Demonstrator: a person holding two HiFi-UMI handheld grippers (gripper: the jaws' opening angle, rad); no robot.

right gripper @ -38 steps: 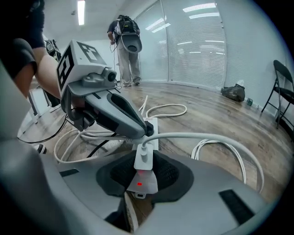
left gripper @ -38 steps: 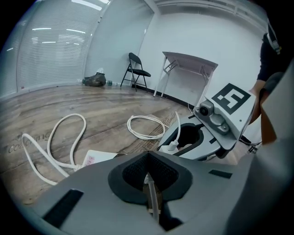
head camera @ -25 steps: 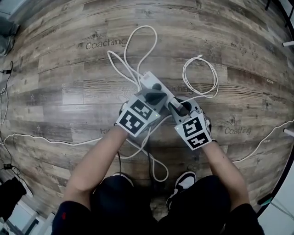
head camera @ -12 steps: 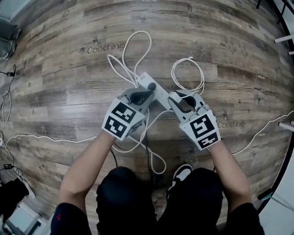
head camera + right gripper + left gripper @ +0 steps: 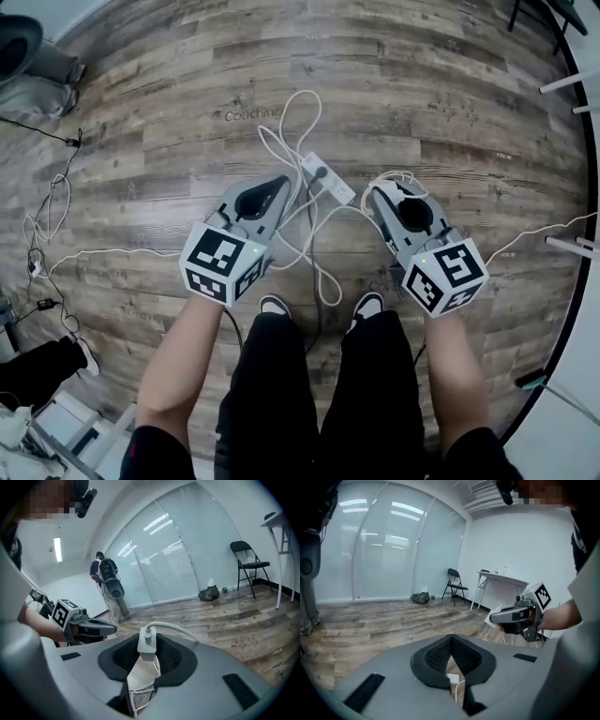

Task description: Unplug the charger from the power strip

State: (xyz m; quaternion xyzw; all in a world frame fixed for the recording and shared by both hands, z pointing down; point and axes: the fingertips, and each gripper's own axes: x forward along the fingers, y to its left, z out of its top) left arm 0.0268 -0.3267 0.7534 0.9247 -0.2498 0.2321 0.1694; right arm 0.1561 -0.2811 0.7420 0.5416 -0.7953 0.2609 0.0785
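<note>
The white power strip point(image 5: 330, 178) lies on the wooden floor with its white cord looping round it. My right gripper point(image 5: 146, 655) is shut on the white charger point(image 5: 146, 641), whose cable arches off to the right and hangs down to a coil on the floor point(image 5: 401, 178). In the head view this right gripper point(image 5: 382, 194) is well above the floor, right of the strip. My left gripper point(image 5: 279, 183) is raised left of the strip. The left gripper point(image 5: 451, 639) has its jaws meeting at the tips with nothing in them; the strip point(image 5: 452, 678) shows far below.
The person's shoes point(image 5: 274, 305) stand just behind the strip. Loose cables point(image 5: 47, 234) lie on the floor at the left. A folding chair point(image 5: 457, 585) and a white table point(image 5: 501, 579) stand by the wall. Another person with a backpack point(image 5: 107, 590) stands by the glass wall.
Both grippers have risen from the floor as the person stood up. The right one has come away from the strip with the charger in it; the left has let go of the strip.
</note>
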